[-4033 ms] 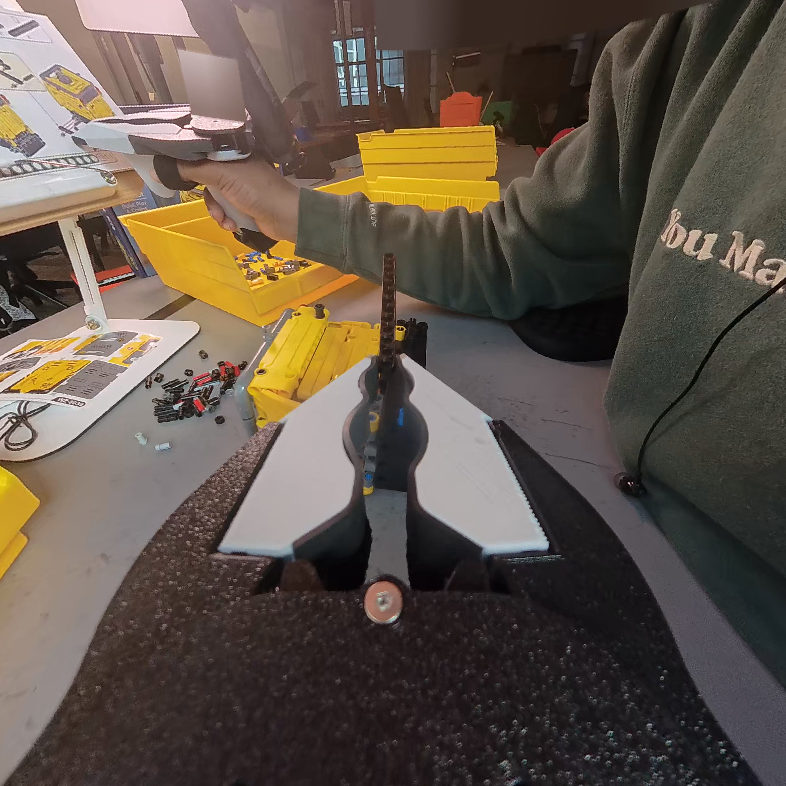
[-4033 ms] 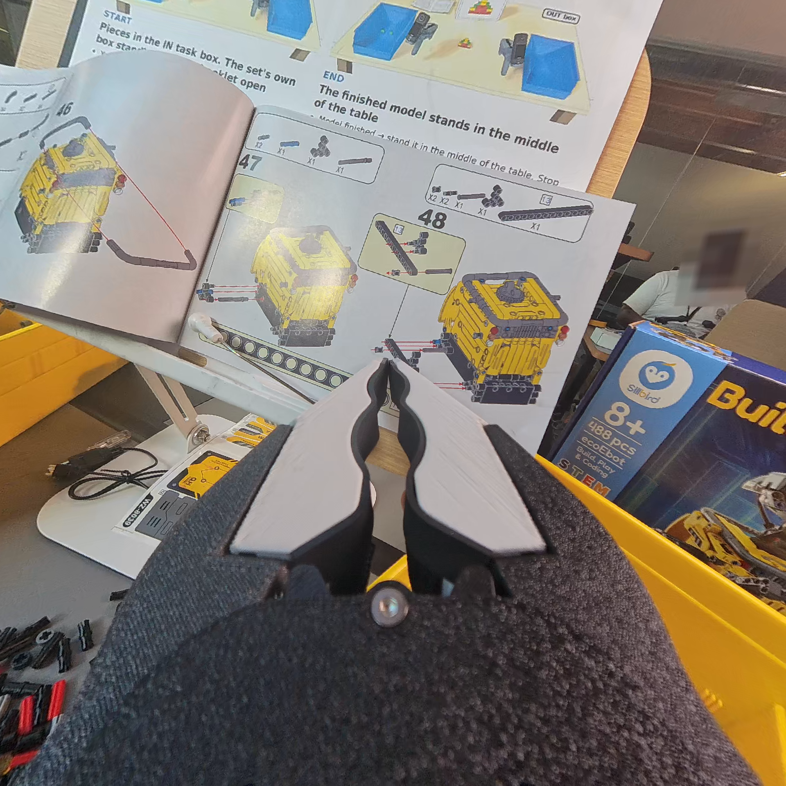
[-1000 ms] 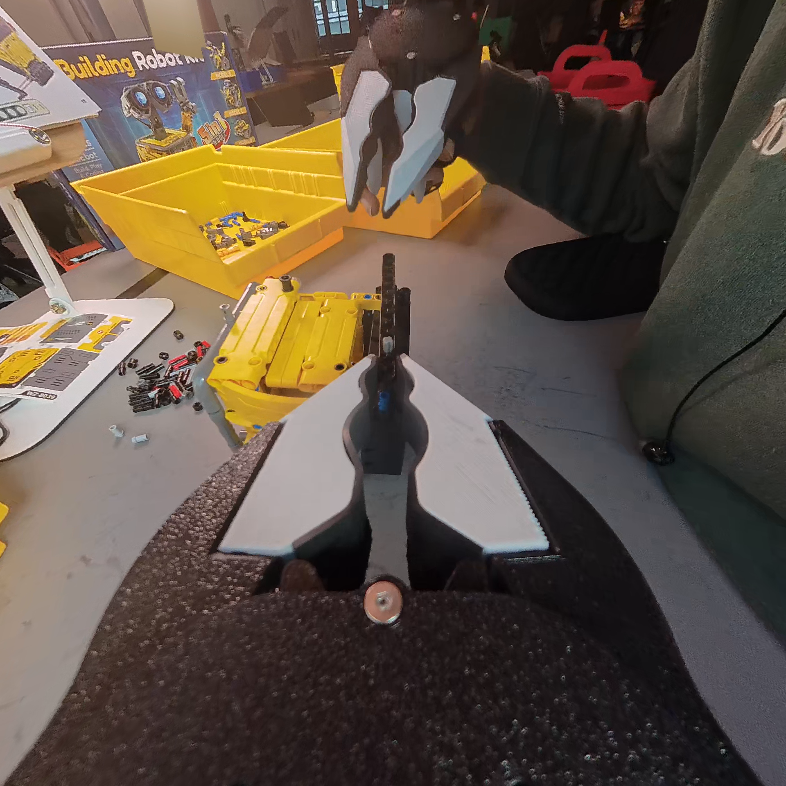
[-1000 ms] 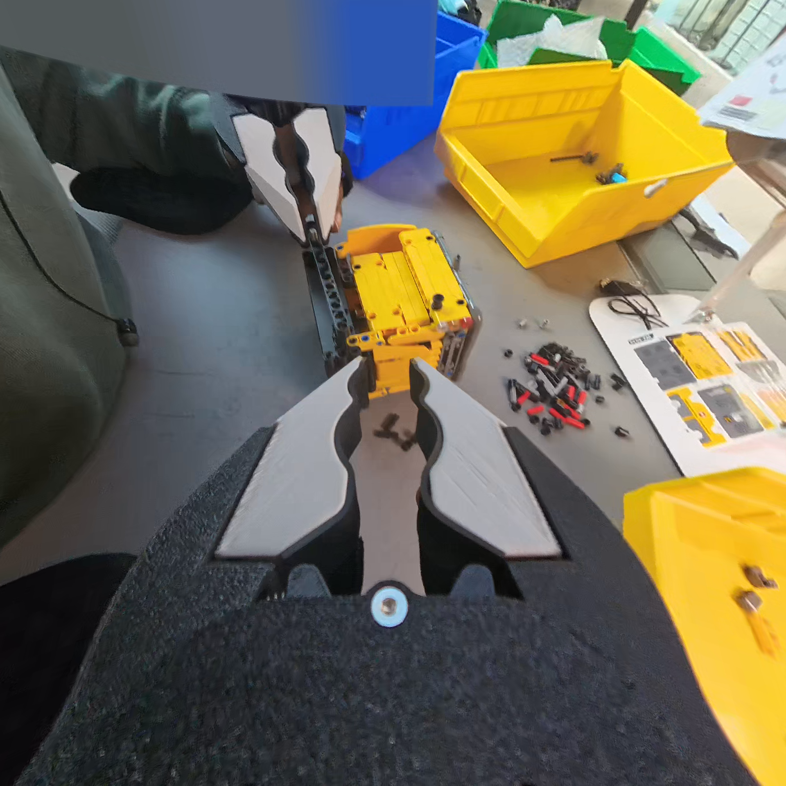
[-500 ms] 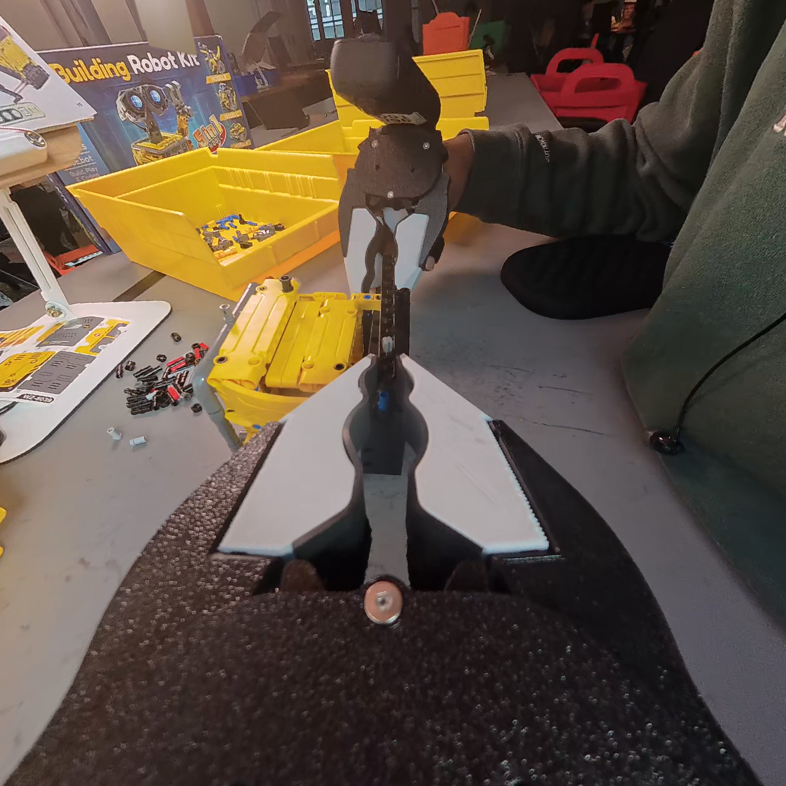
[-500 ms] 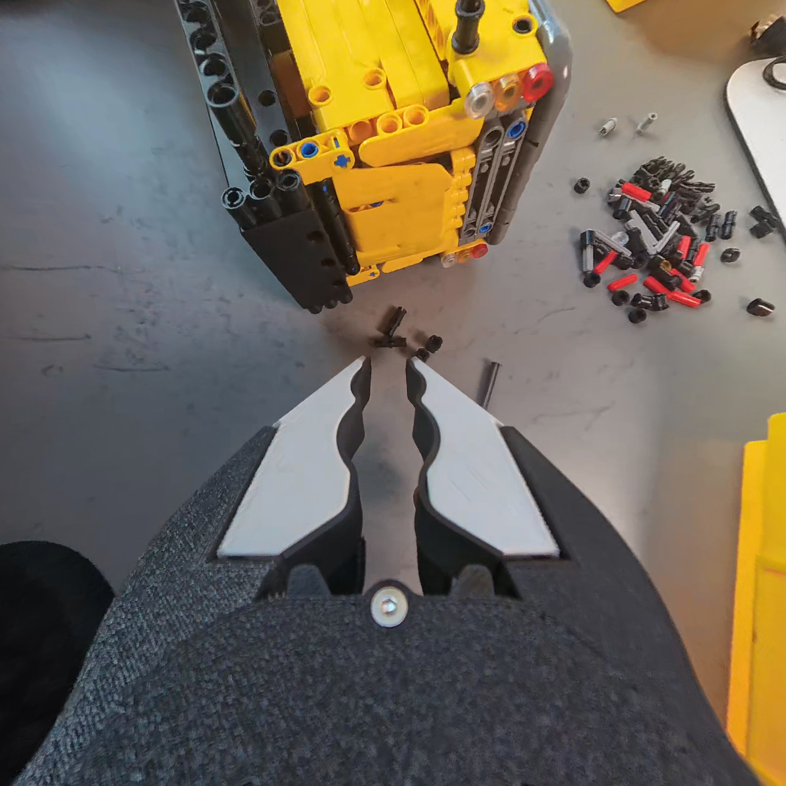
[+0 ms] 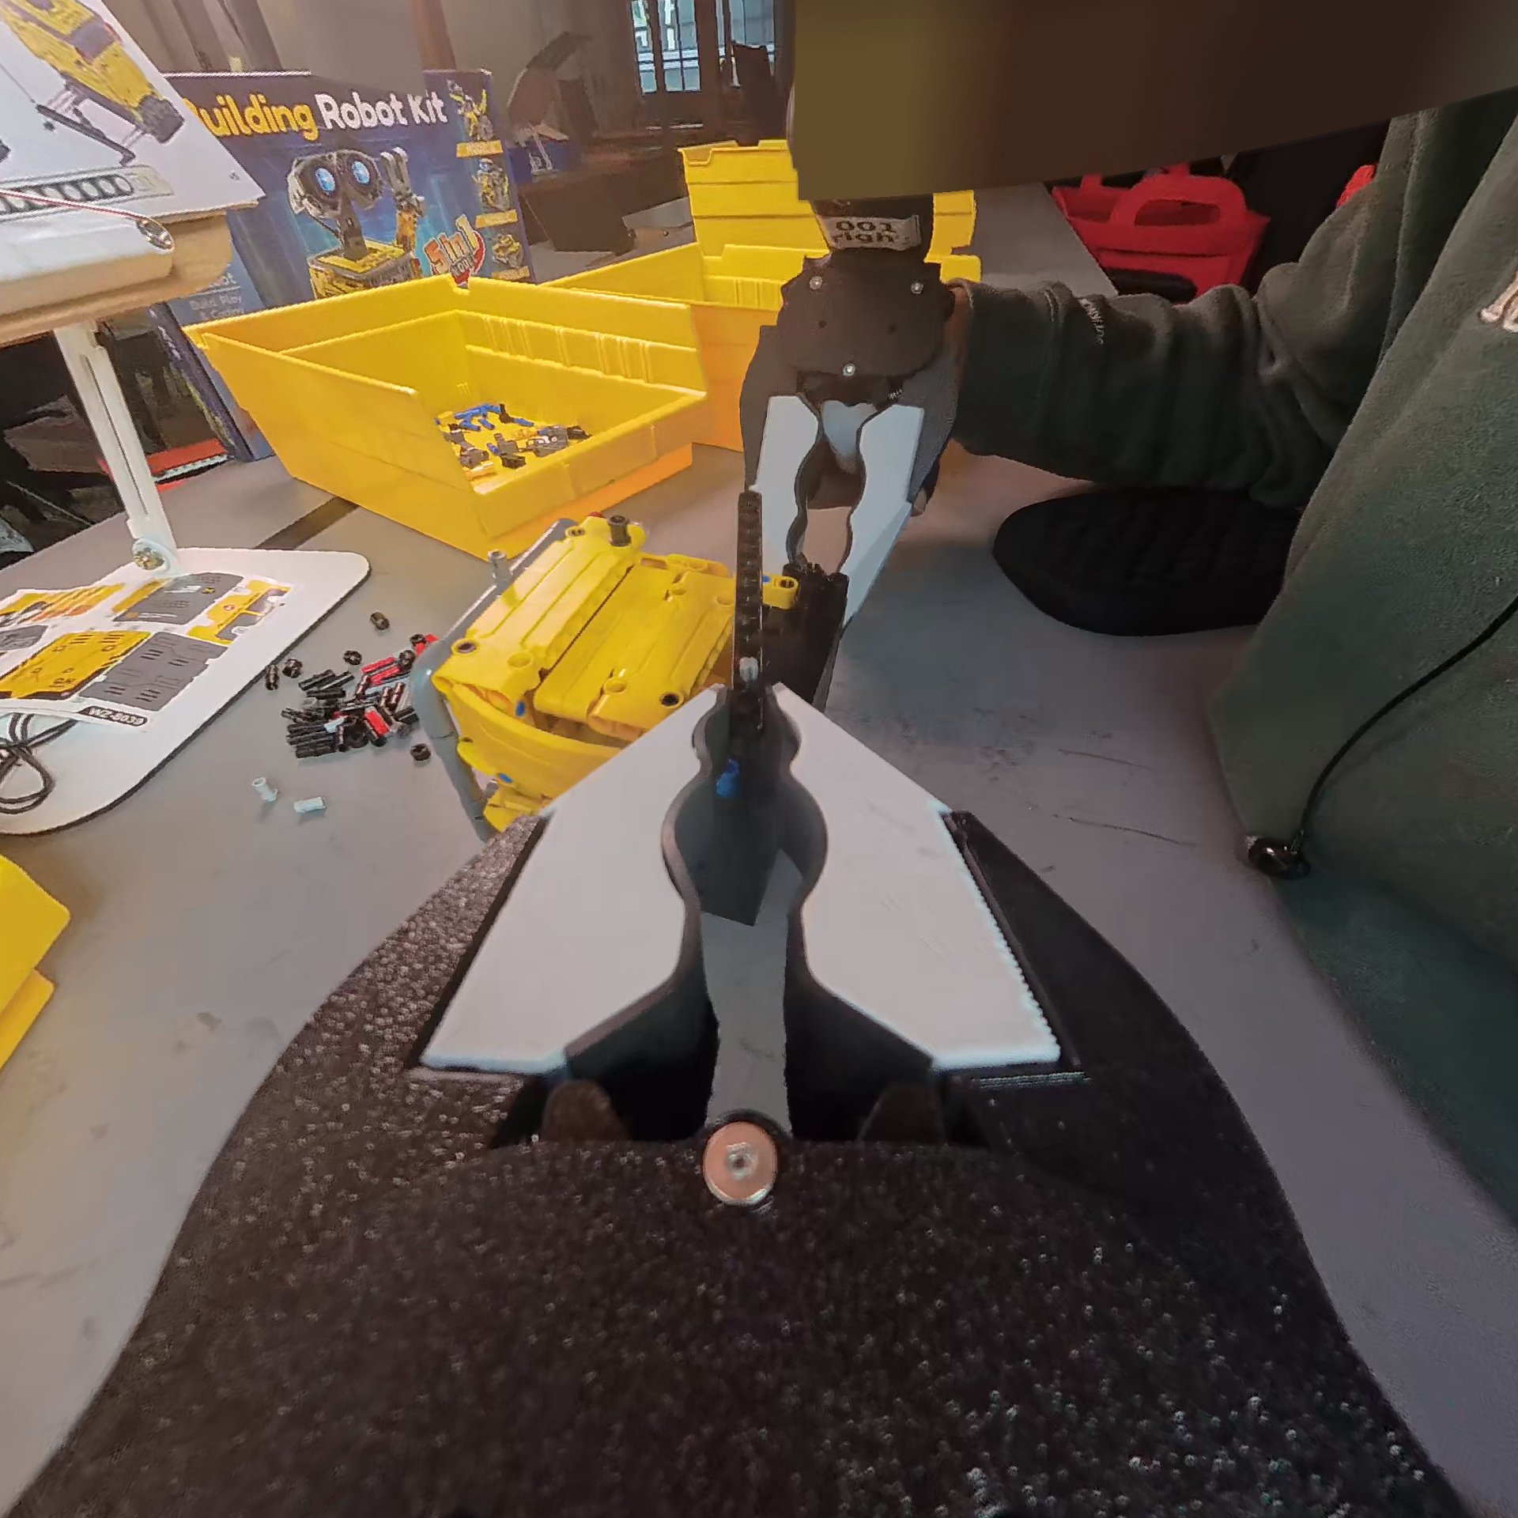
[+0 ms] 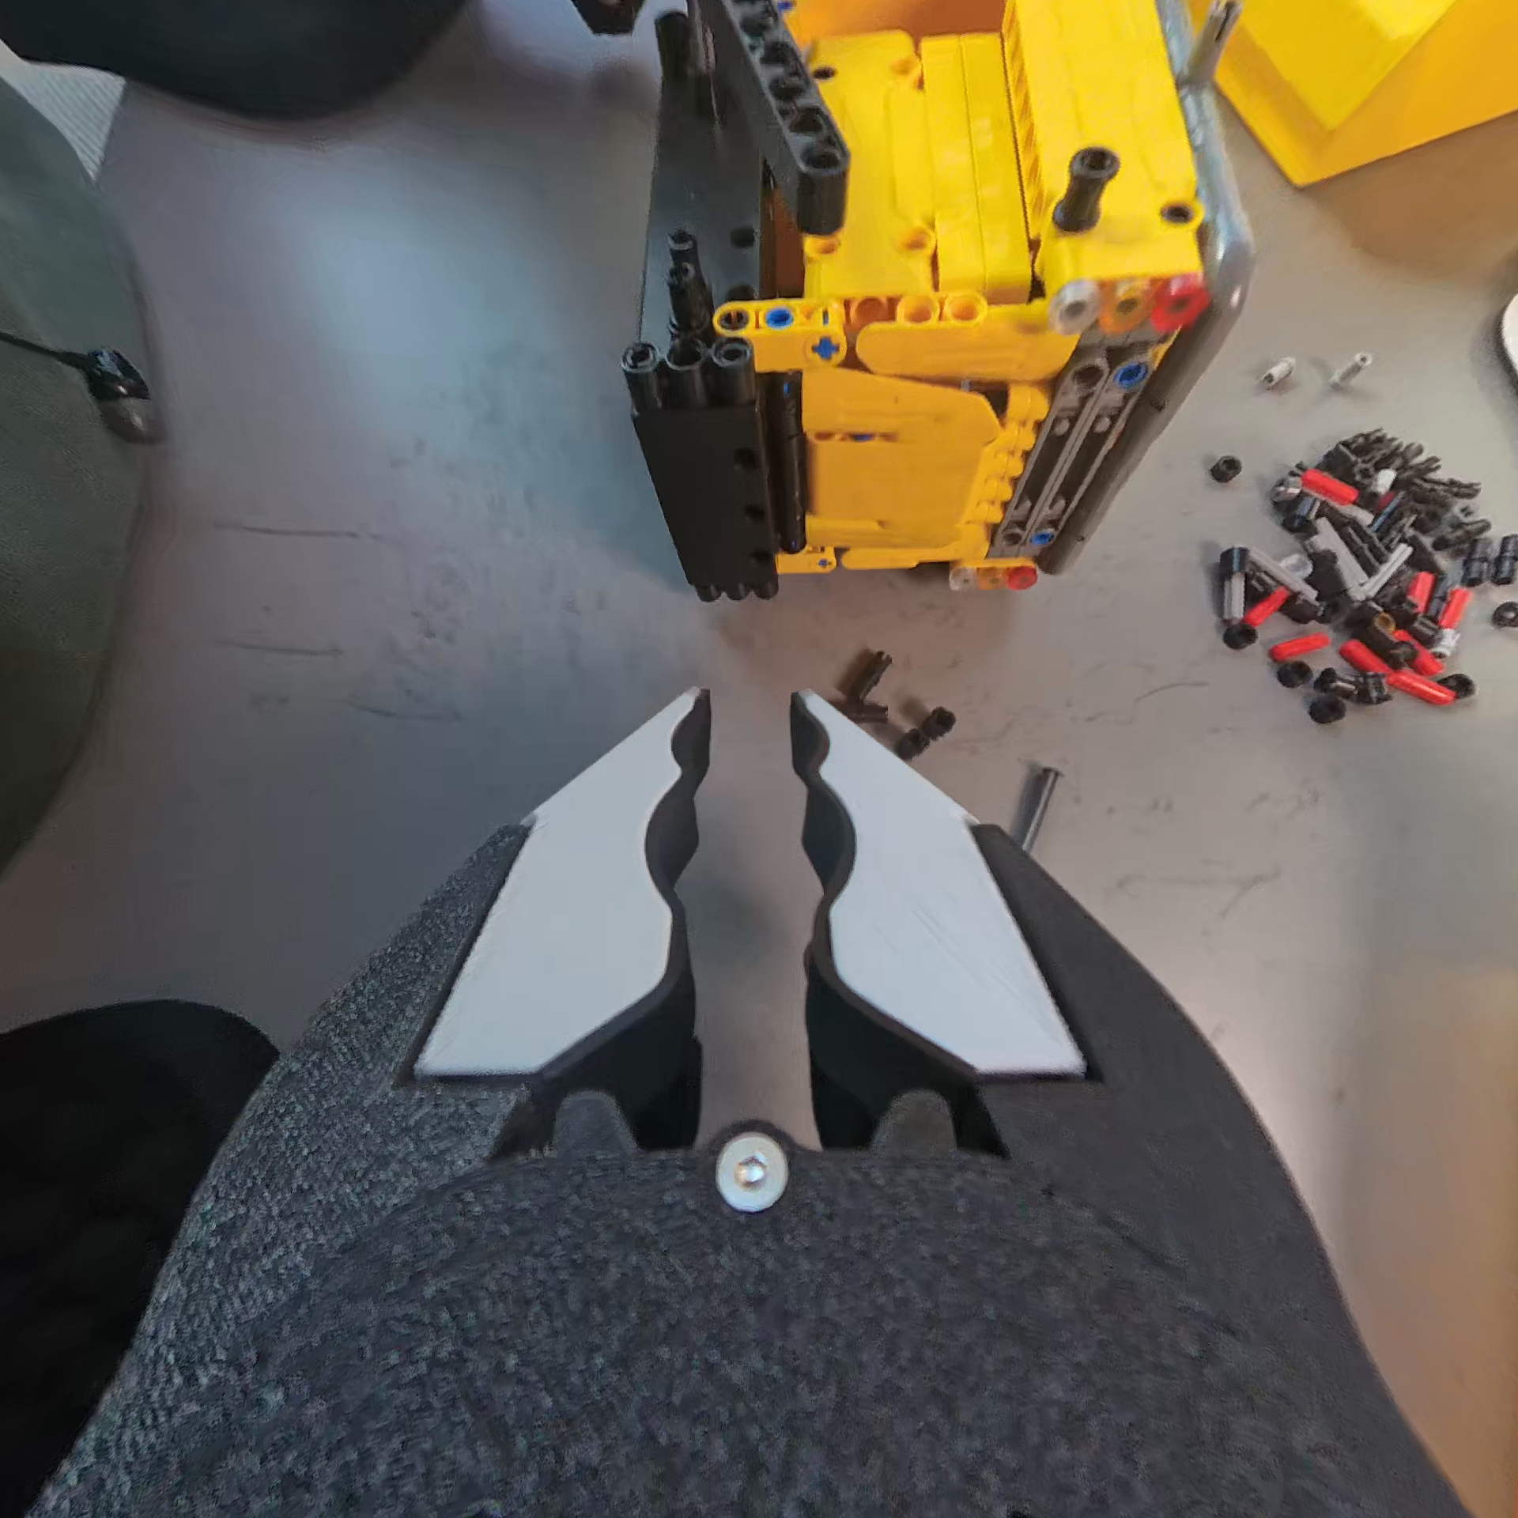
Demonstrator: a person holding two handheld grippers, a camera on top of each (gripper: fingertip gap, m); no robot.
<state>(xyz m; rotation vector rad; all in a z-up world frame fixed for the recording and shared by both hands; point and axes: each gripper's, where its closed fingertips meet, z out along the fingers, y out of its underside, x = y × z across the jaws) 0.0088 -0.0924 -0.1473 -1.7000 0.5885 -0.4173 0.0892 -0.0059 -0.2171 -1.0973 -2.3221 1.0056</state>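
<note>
My left gripper (image 7: 746,708) is shut on a long black beam with holes (image 7: 749,575), held upright against the black side of a yellow brick model (image 7: 591,641) on the grey table. The beam (image 8: 793,115) and model (image 8: 945,328) also show in the right wrist view. My right gripper (image 8: 749,698) is open and empty, pointing down at the table just in front of the model. A few small black pins (image 8: 871,682) lie just right of its fingertips. In the left wrist view the right gripper (image 7: 821,567) hangs over the model's far black corner.
A pile of black and red pins (image 8: 1363,558) lies right of the model, and a dark axle (image 8: 1035,801) lies by my right finger. Yellow bins (image 7: 394,427) with parts, a kit box (image 7: 353,181) and a booklet stand (image 7: 123,460) stand behind. A person's green sleeve (image 7: 1150,386) is on the right. Spacing between my two grippers at the tips: around 15 centimetres.
My right gripper came down from the booklet to the table in front of the model and opened a little, then shifted left of the loose pins. My left gripper kept hold of the beam.
</note>
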